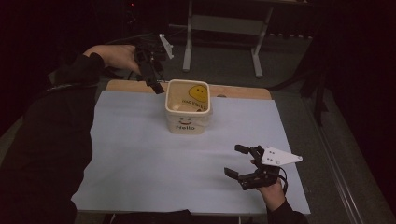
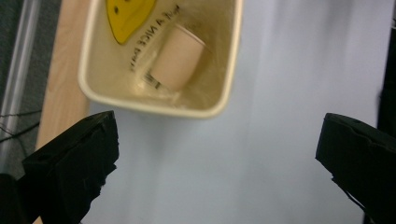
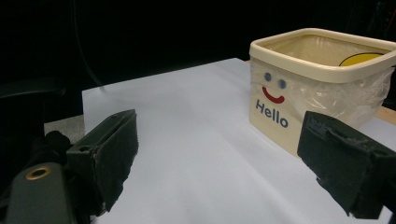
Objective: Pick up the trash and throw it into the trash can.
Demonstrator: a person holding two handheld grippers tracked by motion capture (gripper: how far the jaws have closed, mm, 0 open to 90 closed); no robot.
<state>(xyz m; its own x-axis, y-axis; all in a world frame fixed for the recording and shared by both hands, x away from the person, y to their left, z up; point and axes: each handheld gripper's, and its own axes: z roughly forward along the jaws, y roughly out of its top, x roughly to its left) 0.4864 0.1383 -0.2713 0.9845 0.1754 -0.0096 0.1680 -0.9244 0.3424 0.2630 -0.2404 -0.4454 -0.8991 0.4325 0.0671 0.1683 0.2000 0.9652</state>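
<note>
Cream square bin [image 1: 187, 114] standing upright on the pale sheet [image 1: 140, 158], toward the far edge of the worktop [image 1: 233, 91], well inside the sheet's left and right borders. Printed on its front wall: two blue dots, a red smile and the word "Hello". Lined with a clear plastic bag, folded over the rim; a yellow smiley face on the inner far wall. Inside, lying on its side on the bottom: one small paper cup [image 2: 176, 57], mouth turned toward a wall, resting on the liner.

Left claw [image 1: 152, 79] held above the far left corner of the bin, just outside the rim, jaws spread wide and holding nothing; seen from its own camera, bin rim between and beyond the jaws, no contact. Right claw [image 1: 243, 165] low over the near right part of the sheet, well apart from the bin, jaws likewise wide apart and empty.

Broad bare stretch of sheet between the bin and the near edge, and to both sides. Strip of bare wood behind the bin. Dark floor and a metal frame [image 1: 224, 28] beyond the worktop.
</note>
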